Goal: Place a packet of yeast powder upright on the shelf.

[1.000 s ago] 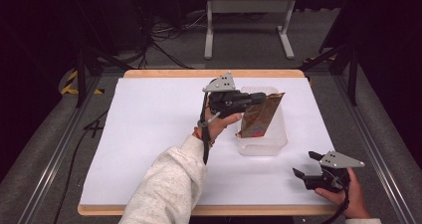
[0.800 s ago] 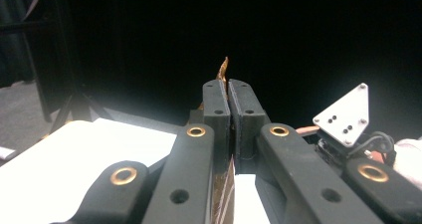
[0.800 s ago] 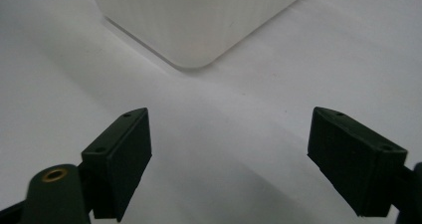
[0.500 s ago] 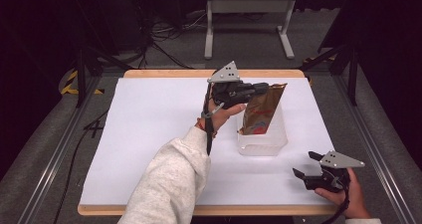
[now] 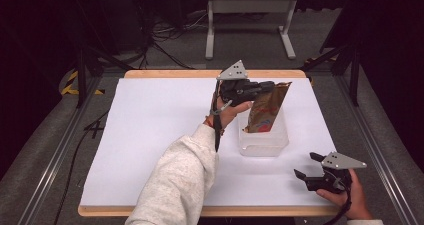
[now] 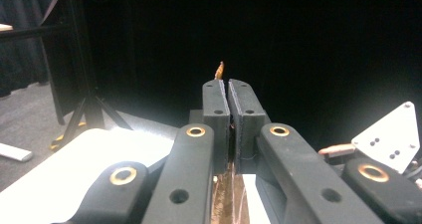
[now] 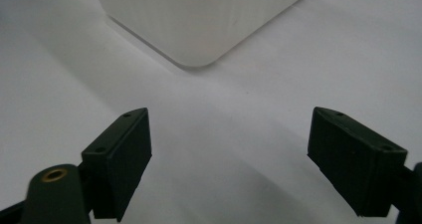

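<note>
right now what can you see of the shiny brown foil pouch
The shiny brown foil pouch is a flat, crinkled packet with red and gold print. It stands nearly upright, leaning a little, its lower end inside the clear plastic tub. The left gripper pinches its top edge, jaws shut; a sliver pokes above the pads.

The brown foil bag point(image 5: 265, 110) (shiny, crinkled) stands tilted, its bottom inside the clear plastic tub point(image 5: 264, 140).
</note>
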Action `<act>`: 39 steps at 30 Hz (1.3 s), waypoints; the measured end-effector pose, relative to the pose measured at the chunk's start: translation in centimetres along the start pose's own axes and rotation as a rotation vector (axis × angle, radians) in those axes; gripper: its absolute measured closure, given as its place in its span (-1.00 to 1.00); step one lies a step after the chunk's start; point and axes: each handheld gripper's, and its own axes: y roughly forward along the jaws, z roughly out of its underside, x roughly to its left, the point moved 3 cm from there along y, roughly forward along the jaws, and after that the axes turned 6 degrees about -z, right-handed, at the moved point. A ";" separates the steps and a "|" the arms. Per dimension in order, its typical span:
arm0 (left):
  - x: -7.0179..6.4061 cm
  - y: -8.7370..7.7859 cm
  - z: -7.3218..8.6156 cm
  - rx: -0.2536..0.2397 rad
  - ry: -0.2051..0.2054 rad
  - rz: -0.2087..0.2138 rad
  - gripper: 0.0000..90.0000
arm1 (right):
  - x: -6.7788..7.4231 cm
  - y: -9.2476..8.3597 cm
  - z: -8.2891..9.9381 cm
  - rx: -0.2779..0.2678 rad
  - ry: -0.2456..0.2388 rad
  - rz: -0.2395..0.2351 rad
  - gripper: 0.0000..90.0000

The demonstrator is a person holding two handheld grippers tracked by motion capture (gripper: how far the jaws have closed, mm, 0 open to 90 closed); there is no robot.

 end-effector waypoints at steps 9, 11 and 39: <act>0.6 0.2 2.4 -0.017 -0.078 -0.005 0.93 | 0.1 0.1 0.0 0.002 -0.002 0.001 -0.60; 0.6 0.3 3.0 0.006 -0.076 -0.014 0.92 | 0.1 0.1 0.0 0.003 -0.003 0.000 -0.60; 1.1 -0.7 6.3 -0.010 -0.139 0.016 0.94 | 0.3 0.4 0.1 0.018 -0.009 -0.011 -0.60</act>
